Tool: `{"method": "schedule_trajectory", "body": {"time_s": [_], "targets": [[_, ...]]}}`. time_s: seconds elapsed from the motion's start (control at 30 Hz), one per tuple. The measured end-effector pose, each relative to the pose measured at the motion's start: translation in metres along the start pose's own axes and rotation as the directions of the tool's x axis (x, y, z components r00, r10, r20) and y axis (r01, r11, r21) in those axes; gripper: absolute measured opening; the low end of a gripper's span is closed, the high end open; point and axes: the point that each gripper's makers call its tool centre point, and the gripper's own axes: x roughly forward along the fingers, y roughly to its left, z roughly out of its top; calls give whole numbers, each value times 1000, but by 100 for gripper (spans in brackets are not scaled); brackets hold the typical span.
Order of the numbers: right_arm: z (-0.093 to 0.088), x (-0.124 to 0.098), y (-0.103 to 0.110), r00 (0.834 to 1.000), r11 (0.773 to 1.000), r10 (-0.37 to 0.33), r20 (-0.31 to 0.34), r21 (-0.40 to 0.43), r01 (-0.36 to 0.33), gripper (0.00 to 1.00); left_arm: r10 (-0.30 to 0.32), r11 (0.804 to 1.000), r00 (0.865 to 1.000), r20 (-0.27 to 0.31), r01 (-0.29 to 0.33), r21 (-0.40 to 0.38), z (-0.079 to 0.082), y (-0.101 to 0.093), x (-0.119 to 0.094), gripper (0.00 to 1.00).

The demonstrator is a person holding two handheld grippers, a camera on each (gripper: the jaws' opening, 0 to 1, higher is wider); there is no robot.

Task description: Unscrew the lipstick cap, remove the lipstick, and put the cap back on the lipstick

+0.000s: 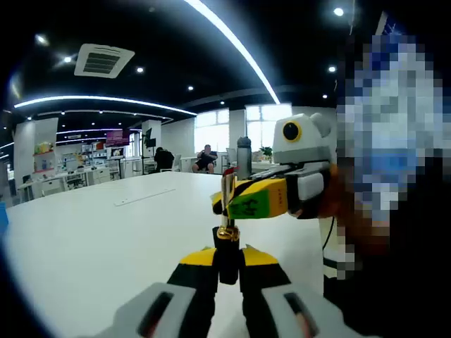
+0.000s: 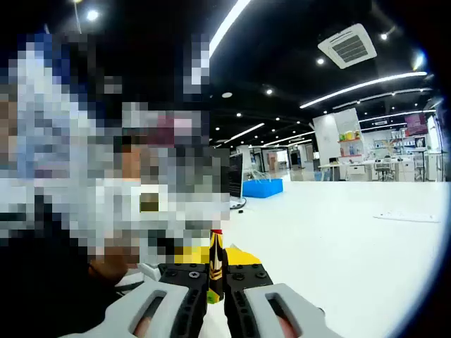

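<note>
I had the slim black-and-gold lipstick tube (image 1: 227, 243) standing upright over the white desk (image 1: 106, 246), its long axis vertical. My left gripper (image 1: 227, 262) had its fingers clamped together on the black base. My right gripper (image 1: 243, 199) came in from the side, fingers closed on the gold upper part (image 1: 227, 189), red tip (image 2: 216, 232) showing between them.

Both tools clamped (left (image 1: 227, 255), right (image 2: 215, 276)), tips meeting.
</note>
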Motion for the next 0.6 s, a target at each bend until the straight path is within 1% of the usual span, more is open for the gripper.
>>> {"method": "schedule_trajectory", "body": {"time_s": [0.23, 0.3, 0.33, 0.37, 0.43, 0.47, 0.5, 0.53, 0.57, 0.6], "targets": [[3, -6, -1, 1000, 999, 26, 10, 21, -26, 5, -46, 998, 999, 19, 46, -41, 3, -5, -1, 13], [3, -8, 1, 999, 999, 42, 3, 21, -43, 5, -103, 993, 994, 25, 104, -54, 3, -12, -1, 14], [4, -9, 2, 999, 998, 54, 3, 23, -55, 5, -137, 989, 990, 34, 139, -55, 4, -16, -1, 14], [5, -11, 3, 998, 998, 61, 5, 24, -61, 5, -156, 985, 987, 42, 159, -63, 6, -18, -2, 14], [8, -14, 7, 996, 996, 89, 15, 26, -89, 5, -219, 969, 972, 87, 227, -96, 12, -25, -4, 16], [10, -16, 7, 995, 995, 97, 18, 27, -97, 5, -252, 957, 962, 105, 264, -124, 15, -29, -5, 18], [11, -17, 10, 993, 992, 120, 20, 32, -121, 5, -281, 944, 953, 115, 296, -146, 16, -32, -6, 19], [10, -17, 11, 992, 991, 126, 19, 32, -127, 5, -297, 937, 947, 123, 314, -156, 16, -34, -7, 20], [11, -18, 14, 989, 988, 146, 19, 36, -147, 5, -327, 920, 935, 137, 348, -179, 17, -37, -8, 20], [11, -19, 16, 986, 986, 164, 21, 40, -165, 5, -346, 908, 926, 150, 371, -194, 19, -38, -9, 20]]}}
